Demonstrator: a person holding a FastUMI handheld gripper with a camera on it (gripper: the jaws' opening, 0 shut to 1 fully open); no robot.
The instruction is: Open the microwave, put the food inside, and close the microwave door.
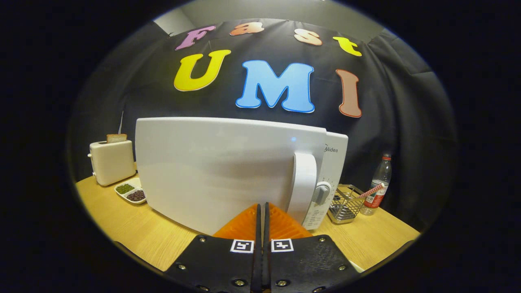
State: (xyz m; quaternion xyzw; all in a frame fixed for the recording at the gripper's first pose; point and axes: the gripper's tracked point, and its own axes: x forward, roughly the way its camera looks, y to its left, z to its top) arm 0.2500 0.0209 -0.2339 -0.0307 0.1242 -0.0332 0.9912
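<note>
Gripper (262, 206): both orange fingers pressed together along their length, no gap visible, nothing held between them; the tips sit at or just short of the lower front of the microwave door, and contact cannot be confirmed. Microwave (220, 171): white unit standing on the wooden table (134, 232), immediately ahead of the fingers. Its door (215, 167) is closed, flush with the body. The vertical door handle (304, 183) lies just right of the fingertips and a little beyond them. Control panel on the right end of the microwave, with a grey dial (322, 192) beside the handle and markings below it too small to make out. Left of the microwave, far side of the table: a cream toaster (111, 162) with a slice of toast (116, 138) standing up out of its slot. Near the toaster, just beside the microwave's left lower corner: a white divided dish (131, 191), one compartment with green contents, the other with dark contents; exact food cannot be told. Right of the microwave: a wire basket (345, 205), and beyond it a clear plastic bottle (377, 189) with a red label, with a red-and-white striped straw (371, 190) crossing in front of the bottle
</note>
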